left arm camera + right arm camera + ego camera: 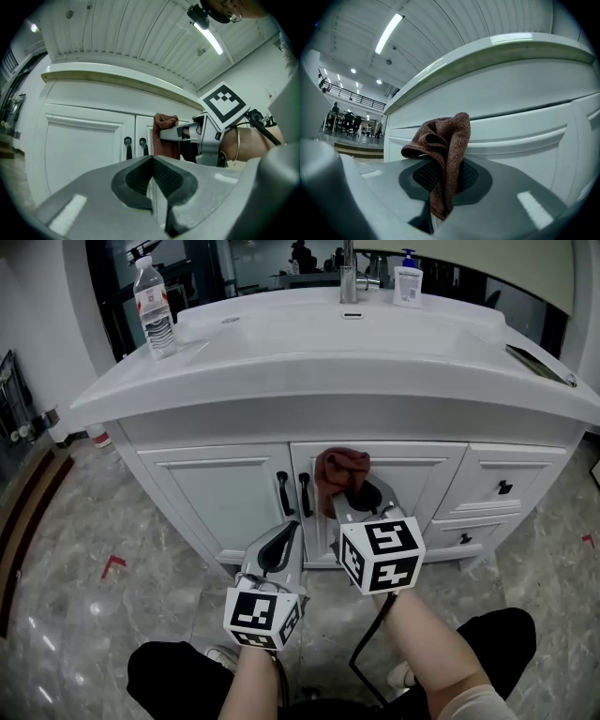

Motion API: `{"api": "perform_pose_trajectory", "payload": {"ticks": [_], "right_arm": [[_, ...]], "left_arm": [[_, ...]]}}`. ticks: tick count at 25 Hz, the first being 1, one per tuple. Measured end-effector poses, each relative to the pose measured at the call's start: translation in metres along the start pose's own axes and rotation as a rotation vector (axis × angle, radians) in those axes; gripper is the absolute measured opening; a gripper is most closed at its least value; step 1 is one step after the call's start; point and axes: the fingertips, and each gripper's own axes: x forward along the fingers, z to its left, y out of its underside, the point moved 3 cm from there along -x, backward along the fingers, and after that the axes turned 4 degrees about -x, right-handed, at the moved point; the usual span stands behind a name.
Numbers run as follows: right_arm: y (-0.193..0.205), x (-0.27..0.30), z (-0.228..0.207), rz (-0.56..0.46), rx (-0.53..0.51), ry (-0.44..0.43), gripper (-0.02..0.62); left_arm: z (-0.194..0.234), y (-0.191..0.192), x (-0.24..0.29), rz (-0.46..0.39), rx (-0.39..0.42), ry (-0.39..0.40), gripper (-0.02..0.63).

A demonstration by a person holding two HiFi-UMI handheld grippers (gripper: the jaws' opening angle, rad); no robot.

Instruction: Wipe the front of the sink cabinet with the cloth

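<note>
Near the middle of the head view, the brown cloth (343,469) is pinched in the right tool (351,495), up against the white sink cabinet (211,491) door, beside two black handles (284,493). Lower left, the left tool (289,529) is closed on nothing.

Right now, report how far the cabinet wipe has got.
Done: the cloth is picked up and clamped in the right gripper. In hand: it is held at the top of the right door, beside the handles; contact is unclear. Left: no wiped area shows, so that door, the left door and the drawers all look undone. The left gripper is shut, empty and lower.
</note>
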Motion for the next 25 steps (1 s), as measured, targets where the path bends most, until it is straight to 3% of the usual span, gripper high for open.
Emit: {"api": "perform_pose_trajectory", "payload": {"ticks": [11, 25], "right_arm": [[0.002, -0.045, -0.076, -0.005, 0.03, 0.097, 0.084], [0.001, -0.104, -0.152, -0.028, 0.11, 0.304, 0.081]], "left_arm": [[-0.051, 0.03, 0.029, 0.046, 0.021, 0.094, 0.0], [-0.092, 0.04, 0.048, 0.045, -0.002, 0.177, 0.0]]}}
